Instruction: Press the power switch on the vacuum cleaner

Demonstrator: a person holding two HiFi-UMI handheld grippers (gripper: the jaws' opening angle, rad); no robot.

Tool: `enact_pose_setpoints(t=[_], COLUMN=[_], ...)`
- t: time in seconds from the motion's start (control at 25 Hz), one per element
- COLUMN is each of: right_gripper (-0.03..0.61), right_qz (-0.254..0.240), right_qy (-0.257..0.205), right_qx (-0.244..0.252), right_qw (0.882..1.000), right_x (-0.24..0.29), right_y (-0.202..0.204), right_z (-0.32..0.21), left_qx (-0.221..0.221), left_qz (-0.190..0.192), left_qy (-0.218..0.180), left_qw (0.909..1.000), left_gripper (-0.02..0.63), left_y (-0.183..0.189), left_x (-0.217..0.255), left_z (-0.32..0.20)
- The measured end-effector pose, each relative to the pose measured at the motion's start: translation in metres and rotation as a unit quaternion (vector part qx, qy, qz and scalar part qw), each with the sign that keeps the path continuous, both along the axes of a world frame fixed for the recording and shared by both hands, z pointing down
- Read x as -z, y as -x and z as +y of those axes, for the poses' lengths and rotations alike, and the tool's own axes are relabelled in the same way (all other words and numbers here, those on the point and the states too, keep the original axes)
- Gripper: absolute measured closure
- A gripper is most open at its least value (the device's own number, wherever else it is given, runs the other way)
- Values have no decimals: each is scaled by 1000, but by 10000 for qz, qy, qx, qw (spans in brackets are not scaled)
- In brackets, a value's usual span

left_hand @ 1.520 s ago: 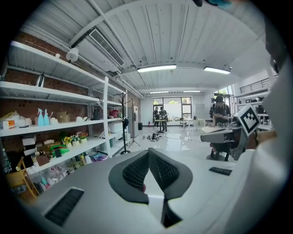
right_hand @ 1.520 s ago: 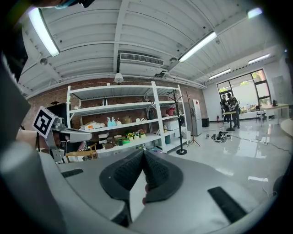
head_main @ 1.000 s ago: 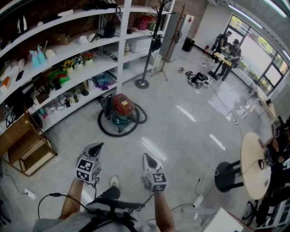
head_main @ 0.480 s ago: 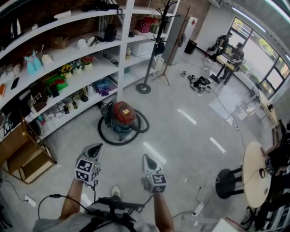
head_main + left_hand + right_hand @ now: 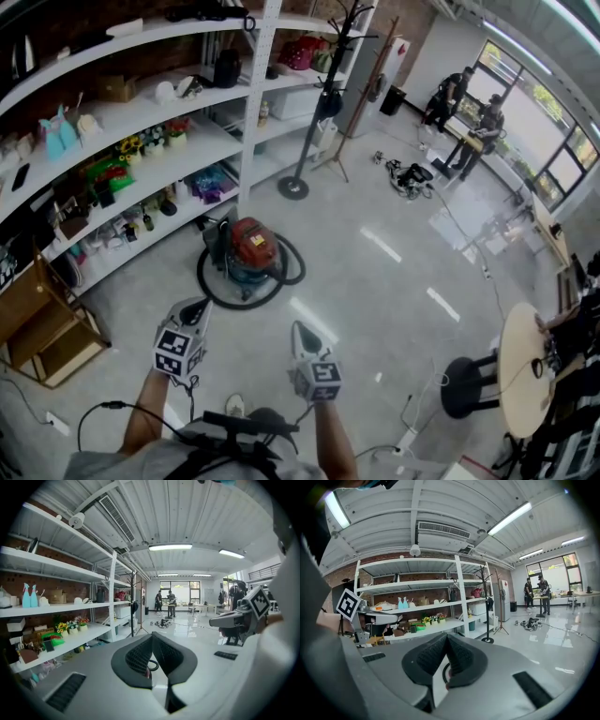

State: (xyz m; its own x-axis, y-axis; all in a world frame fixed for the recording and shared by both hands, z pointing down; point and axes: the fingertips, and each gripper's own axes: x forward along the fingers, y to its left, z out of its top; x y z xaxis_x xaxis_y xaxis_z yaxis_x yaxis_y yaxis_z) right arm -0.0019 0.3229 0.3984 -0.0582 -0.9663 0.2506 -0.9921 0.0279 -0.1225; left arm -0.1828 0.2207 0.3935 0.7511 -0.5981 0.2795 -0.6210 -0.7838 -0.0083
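The vacuum cleaner (image 5: 250, 249) stands on the floor by the shelves, with a red top, a teal body and a black hose (image 5: 217, 286) looped around it. Both grippers are held out low in front of the person, well short of it and apart from it. My left gripper (image 5: 196, 306) is shut and holds nothing, as is my right gripper (image 5: 300, 329). In the left gripper view the jaws' pads (image 5: 140, 656) meet at the tip (image 5: 152, 636) and hide most of the vacuum. The right gripper (image 5: 446, 637) view shows the same.
Long white shelves (image 5: 141, 141) full of small items run along the left. A coat stand (image 5: 293, 187) rises behind the vacuum. A wooden crate (image 5: 42, 314) sits at the left. A round table (image 5: 523, 367) and a stool (image 5: 463, 386) are at the right. People stand far off.
The person has stepped forward, so the vacuum cleaner sits a little nearer and lower in the head view. Both grippers keep the same pose and stay shut.
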Motion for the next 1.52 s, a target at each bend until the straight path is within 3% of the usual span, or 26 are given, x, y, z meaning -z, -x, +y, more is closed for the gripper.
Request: enact_pose_setpoints(t=[0.56, 1.52], right_gripper=[566, 566], right_qz=[-161, -167], right_qy=[45, 214], right_qx=[-42, 293], right_qw=[9999, 9992], right_x=[-10, -16], right_y=[-18, -91], right_z=[-45, -215], left_qx=[60, 369], left_qz=[23, -39], left_qy=[-3, 42], left_qw=[10000, 9993], left_gripper=[607, 607], left_y=[-13, -81], left_x=[-5, -3], left_z=[-48, -207])
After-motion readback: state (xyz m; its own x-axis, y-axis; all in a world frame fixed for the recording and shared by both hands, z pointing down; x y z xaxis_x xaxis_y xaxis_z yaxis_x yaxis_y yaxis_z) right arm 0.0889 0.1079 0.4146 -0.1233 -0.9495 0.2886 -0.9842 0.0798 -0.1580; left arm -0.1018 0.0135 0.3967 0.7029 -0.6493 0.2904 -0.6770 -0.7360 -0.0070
